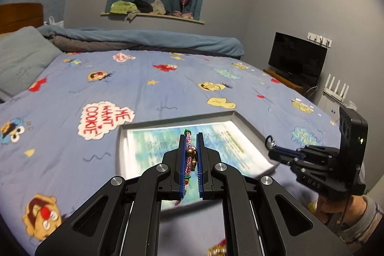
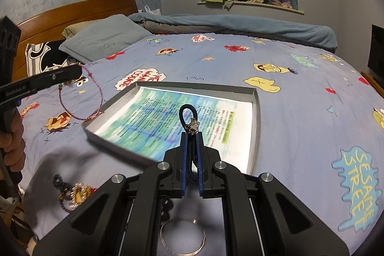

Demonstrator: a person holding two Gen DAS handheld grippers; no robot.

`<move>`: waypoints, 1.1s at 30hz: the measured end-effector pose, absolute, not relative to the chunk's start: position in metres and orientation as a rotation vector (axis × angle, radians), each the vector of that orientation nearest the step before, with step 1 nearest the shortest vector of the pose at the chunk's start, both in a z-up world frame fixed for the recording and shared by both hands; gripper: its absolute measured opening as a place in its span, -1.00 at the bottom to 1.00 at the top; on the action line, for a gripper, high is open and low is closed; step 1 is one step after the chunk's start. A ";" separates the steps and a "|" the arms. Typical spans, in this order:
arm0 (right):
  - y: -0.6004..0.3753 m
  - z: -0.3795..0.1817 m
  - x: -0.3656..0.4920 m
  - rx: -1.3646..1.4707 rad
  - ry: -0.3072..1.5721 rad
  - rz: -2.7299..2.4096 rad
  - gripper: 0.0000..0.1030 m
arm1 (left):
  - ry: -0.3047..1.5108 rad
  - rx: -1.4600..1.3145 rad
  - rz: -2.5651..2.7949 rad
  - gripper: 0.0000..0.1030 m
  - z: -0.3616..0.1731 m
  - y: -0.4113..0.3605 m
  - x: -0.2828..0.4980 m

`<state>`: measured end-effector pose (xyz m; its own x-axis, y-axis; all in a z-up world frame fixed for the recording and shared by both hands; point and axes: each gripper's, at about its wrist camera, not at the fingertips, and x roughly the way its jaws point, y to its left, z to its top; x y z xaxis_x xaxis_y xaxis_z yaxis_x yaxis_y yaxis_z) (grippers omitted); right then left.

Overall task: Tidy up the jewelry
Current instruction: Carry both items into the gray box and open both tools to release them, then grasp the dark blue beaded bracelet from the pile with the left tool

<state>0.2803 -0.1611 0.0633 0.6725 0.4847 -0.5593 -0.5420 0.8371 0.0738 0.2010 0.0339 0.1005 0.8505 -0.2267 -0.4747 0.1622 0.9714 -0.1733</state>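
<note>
While the left gripper (image 1: 190,157) is clamping a pink braided bracelet (image 2: 81,97) and the right gripper (image 2: 192,155) is pinching a dark cord bracelet (image 2: 188,118), both are hovering before the gray tray (image 2: 255,116), needing to lower gently before letting go.

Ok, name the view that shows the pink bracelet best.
Right wrist view: the pink bracelet hangs as a full loop from the left hand-held gripper. The left wrist view shows it edge-on between the fingers.
</note>
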 end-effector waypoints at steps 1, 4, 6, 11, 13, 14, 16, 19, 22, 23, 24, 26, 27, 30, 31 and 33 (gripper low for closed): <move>-0.159 0.061 0.285 -0.105 0.606 0.579 -0.87 | 0.524 -0.132 -0.208 -0.83 0.098 0.033 0.207; -0.155 0.054 0.296 -0.112 0.627 0.578 -0.87 | 0.557 -0.135 -0.211 -0.83 0.085 0.032 0.222; -0.153 0.048 0.301 -0.110 0.642 0.576 -0.87 | 0.584 -0.139 -0.212 -0.83 0.074 0.032 0.231; -0.153 0.037 0.309 -0.115 0.669 0.559 -0.87 | 0.654 -0.147 -0.192 -0.83 0.045 0.039 0.244; -0.153 0.034 0.311 -0.117 0.679 0.549 -0.87 | 0.687 -0.150 -0.178 -0.83 0.036 0.043 0.247; -0.153 0.032 0.311 -0.118 0.681 0.546 -0.87 | 0.695 -0.147 -0.170 -0.83 0.033 0.044 0.248; -0.153 0.031 0.313 -0.120 0.689 0.543 -0.83 | 0.717 -0.140 -0.148 -0.72 0.026 0.048 0.248; -0.153 0.030 0.312 -0.119 0.685 0.531 -0.32 | 0.722 -0.115 -0.120 -0.49 0.021 0.050 0.242; -0.155 0.030 0.308 -0.118 0.668 0.522 -0.06 | 0.709 -0.095 -0.099 0.22 0.020 0.052 0.235; -0.156 0.030 0.306 -0.118 0.664 0.520 -0.06 | 0.697 -0.091 -0.094 0.29 0.021 0.052 0.231; -0.157 0.031 0.304 -0.116 0.659 0.520 -0.05 | 0.684 -0.089 -0.095 0.37 0.023 0.053 0.225; -0.160 0.031 0.299 -0.104 0.643 0.528 -0.02 | 0.679 -0.089 -0.097 0.41 0.025 0.053 0.220; -0.161 0.031 0.297 -0.100 0.636 0.528 0.02 | 0.676 -0.085 -0.099 0.52 0.026 0.053 0.217; -0.169 0.032 0.287 -0.077 0.600 0.529 0.06 | 0.663 -0.077 -0.098 0.56 0.027 0.051 0.205; -0.171 0.033 0.284 -0.072 0.590 0.525 0.06 | 0.662 -0.080 -0.099 0.56 0.026 0.052 0.202; -0.176 0.034 0.277 -0.061 0.572 0.518 0.07 | 0.658 -0.097 -0.100 0.56 0.025 0.053 0.195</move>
